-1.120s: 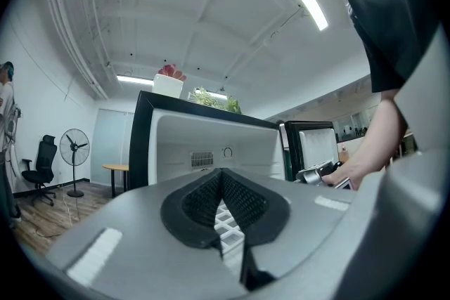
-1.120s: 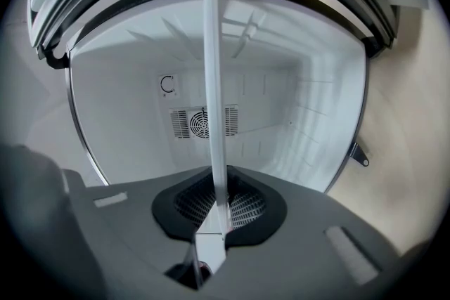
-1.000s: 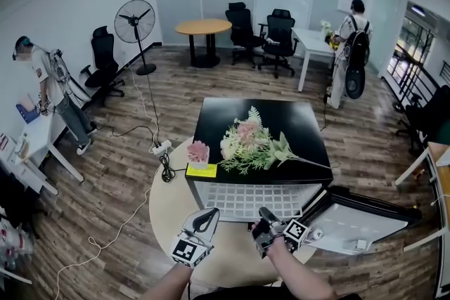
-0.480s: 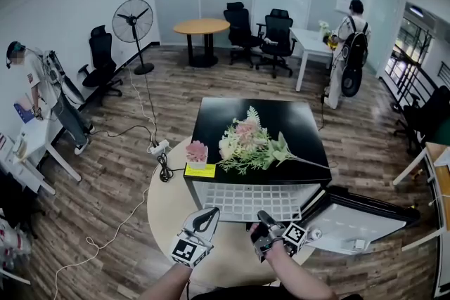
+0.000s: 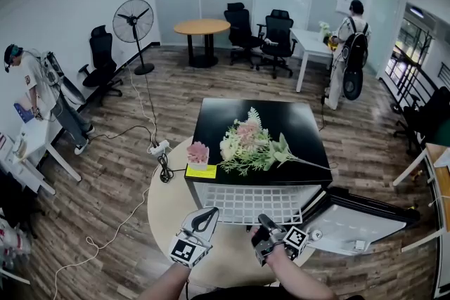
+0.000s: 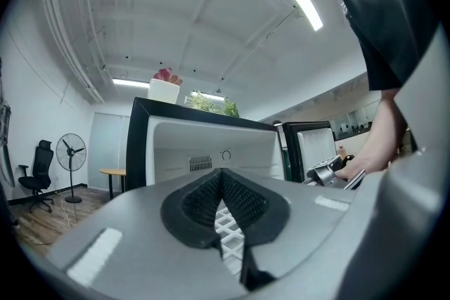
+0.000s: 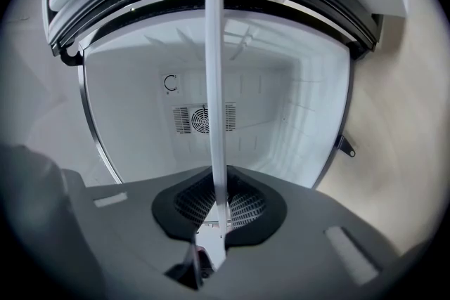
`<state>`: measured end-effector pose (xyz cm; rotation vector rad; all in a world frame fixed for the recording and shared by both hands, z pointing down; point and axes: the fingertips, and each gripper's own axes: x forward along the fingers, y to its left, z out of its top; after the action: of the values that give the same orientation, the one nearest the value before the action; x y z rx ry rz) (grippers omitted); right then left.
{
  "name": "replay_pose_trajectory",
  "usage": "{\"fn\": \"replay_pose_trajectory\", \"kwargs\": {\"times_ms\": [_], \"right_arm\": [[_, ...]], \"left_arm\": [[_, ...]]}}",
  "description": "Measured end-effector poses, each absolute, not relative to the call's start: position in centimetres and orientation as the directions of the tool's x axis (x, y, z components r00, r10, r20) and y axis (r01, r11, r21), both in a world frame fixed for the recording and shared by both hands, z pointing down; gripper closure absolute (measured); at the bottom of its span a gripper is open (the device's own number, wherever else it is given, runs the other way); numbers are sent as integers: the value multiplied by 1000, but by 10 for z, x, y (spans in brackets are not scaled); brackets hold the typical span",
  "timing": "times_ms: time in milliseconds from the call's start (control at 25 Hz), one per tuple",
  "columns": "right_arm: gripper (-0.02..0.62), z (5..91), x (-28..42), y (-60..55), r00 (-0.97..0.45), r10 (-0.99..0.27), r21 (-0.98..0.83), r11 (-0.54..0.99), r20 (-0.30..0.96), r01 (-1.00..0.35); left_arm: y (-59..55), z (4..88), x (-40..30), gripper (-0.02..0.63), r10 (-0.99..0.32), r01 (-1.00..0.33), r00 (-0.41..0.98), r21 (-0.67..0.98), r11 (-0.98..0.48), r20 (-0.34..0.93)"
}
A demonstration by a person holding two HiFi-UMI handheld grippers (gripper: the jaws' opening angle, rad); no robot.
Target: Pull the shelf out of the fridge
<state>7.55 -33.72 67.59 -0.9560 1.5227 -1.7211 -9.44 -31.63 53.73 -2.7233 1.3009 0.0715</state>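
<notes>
The right gripper (image 5: 262,220) is clamping the front edge of the white wire shelf (image 5: 246,201), which is sticking out of the open fridge (image 5: 288,116). The left gripper (image 5: 207,214) is hovering nearby, clenched and empty.

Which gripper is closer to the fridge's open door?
Right. The right gripper, clamped on the shelf, sits just left of the open door; the left gripper is farther left, past it.
</notes>
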Motion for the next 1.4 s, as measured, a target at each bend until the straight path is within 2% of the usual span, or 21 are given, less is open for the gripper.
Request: {"fn": "replay_pose_trajectory", "kwargs": {"times_ms": [1400], "right_arm": [[560, 668, 74, -283, -533, -834, -989, -143, 143, -42]], "left_arm": [[-316, 537, -97, 606, -775, -780, 625, -76, -621, -93]]}}
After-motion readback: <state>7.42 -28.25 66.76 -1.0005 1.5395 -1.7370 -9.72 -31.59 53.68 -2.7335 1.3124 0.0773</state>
